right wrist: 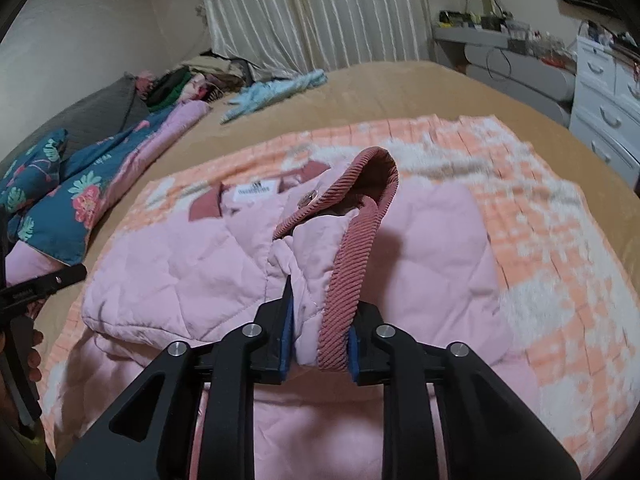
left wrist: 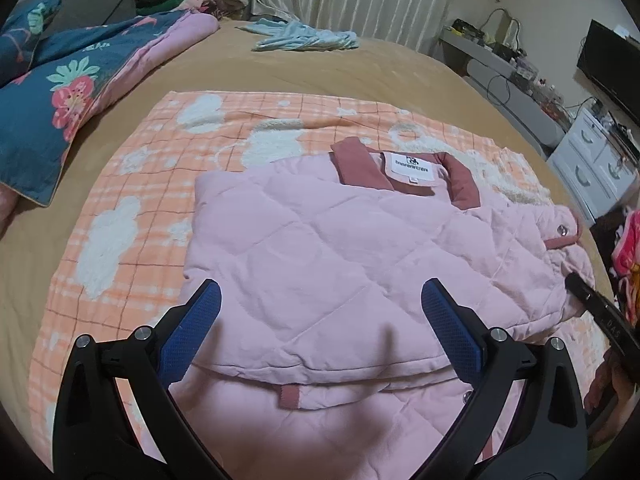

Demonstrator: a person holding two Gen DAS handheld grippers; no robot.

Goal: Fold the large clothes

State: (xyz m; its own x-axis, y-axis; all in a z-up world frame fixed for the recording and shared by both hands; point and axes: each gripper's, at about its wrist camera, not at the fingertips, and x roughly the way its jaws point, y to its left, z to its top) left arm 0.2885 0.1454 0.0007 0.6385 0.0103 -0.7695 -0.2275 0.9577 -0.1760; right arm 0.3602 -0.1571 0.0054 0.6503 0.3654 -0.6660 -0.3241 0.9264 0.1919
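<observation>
A pink quilted jacket (left wrist: 320,240) lies partly folded on an orange checked blanket (left wrist: 132,184), its dusty-rose collar (left wrist: 356,166) and white label (left wrist: 412,170) facing away from me. My left gripper (left wrist: 320,292) hovers open over the jacket's near half, with nothing between its blue pads (left wrist: 200,320). In the right wrist view my right gripper (right wrist: 320,312) is shut on the jacket's sleeve at the ribbed rose cuff (right wrist: 360,216), which is lifted off the jacket body (right wrist: 180,272). The right gripper's black finger (left wrist: 592,304) shows at the jacket's right side.
The blanket lies on a tan bed (left wrist: 320,68). A blue floral quilt (left wrist: 60,80) sits at the left, a light blue garment (left wrist: 304,38) at the far end. White drawers (left wrist: 592,168) and a cluttered shelf (left wrist: 492,52) stand past the bed's right edge.
</observation>
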